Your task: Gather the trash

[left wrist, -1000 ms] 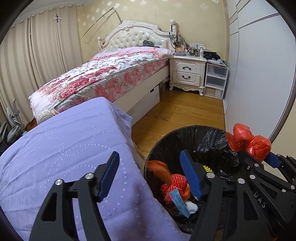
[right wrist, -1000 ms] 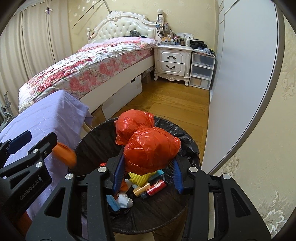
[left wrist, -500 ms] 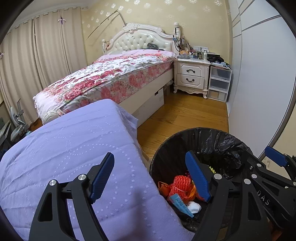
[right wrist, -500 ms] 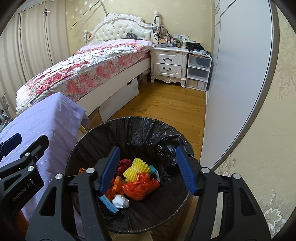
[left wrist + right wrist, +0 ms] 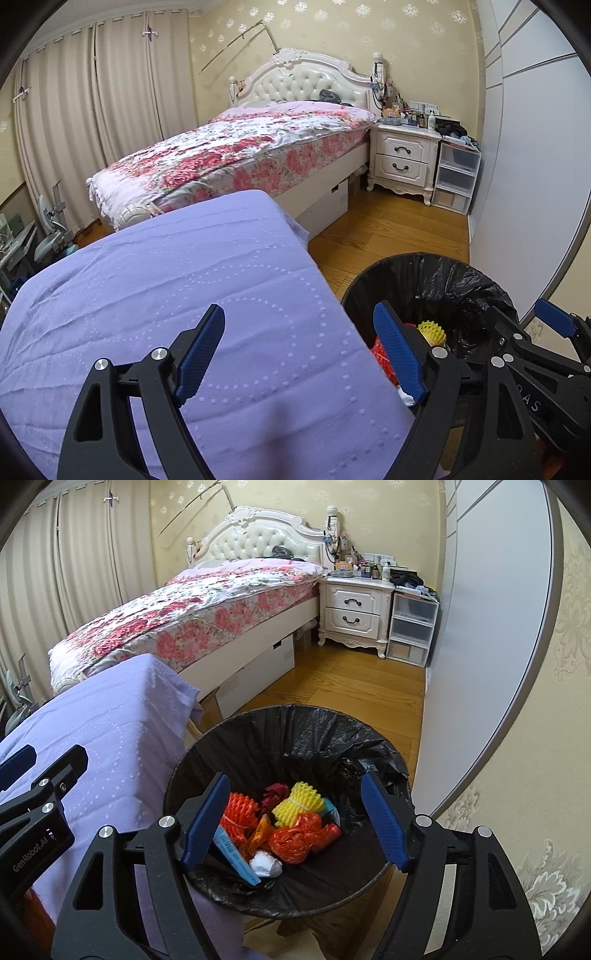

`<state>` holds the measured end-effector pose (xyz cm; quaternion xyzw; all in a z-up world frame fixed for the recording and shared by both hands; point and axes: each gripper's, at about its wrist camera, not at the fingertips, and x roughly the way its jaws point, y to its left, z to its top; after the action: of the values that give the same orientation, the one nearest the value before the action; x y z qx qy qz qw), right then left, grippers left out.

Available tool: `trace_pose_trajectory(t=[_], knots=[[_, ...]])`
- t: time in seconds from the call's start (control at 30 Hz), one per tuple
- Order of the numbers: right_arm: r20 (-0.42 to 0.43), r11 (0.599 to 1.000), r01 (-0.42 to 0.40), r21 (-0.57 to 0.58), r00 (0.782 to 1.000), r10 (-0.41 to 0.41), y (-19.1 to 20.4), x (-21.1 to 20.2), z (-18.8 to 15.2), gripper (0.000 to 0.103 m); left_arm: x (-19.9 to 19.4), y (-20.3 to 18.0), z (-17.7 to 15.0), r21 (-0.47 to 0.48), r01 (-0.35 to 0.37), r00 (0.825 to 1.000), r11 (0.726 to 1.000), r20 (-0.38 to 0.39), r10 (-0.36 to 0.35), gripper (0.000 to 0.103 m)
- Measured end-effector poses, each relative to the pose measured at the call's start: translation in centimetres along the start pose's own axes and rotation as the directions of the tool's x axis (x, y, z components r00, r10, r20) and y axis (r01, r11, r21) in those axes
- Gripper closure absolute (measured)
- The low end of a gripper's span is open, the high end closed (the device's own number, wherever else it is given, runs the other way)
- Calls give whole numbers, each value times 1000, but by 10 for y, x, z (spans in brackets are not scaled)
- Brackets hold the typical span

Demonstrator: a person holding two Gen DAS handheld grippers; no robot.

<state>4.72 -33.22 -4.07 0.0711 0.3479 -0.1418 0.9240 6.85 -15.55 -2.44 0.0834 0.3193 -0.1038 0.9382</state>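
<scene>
A round trash bin with a black liner point(image 5: 295, 720) stands on the floor beside the purple-covered table point(image 5: 122, 731). Inside lie a crumpled red plastic bag point(image 5: 299, 838), yellow foam netting point(image 5: 303, 797), orange netting point(image 5: 240, 812), a white wad point(image 5: 266, 862) and a blue wrapper. My right gripper point(image 5: 295, 823) is open and empty, held above the bin. My left gripper point(image 5: 303, 350) is open and empty over the table's right edge, with the bin point(image 5: 443, 273) to its right.
A bed with a floral cover point(image 5: 240, 155) stands behind the table. A white nightstand point(image 5: 402, 158) and plastic drawers point(image 5: 456, 177) stand at the far wall. A grey wardrobe door point(image 5: 480, 627) runs along the right. Wooden floor point(image 5: 351, 690) lies between.
My right gripper opened and the red plastic bag fell into the bin. An orange piece from my left gripper also dropped in. The left gripper moved left over the table.
</scene>
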Motion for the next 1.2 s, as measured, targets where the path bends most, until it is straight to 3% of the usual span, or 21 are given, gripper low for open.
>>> trace_pose_trajectory(t=[0.1,0.73,1.2], knots=[[11,1000,-9,-15,1000,9,7,-8,-2,26,-9,8,-4,-5,-7,1000,1000,8,7,22],[86,995,-58,-85,994,65,42,-66,-11,25,-60,50,-25,-88,-66,996,994,51,71,21],[104,992,-71,-105,991,82,50,-80,-16,25,-69,60,-33,-111,-82,994,990,60,89,21]])
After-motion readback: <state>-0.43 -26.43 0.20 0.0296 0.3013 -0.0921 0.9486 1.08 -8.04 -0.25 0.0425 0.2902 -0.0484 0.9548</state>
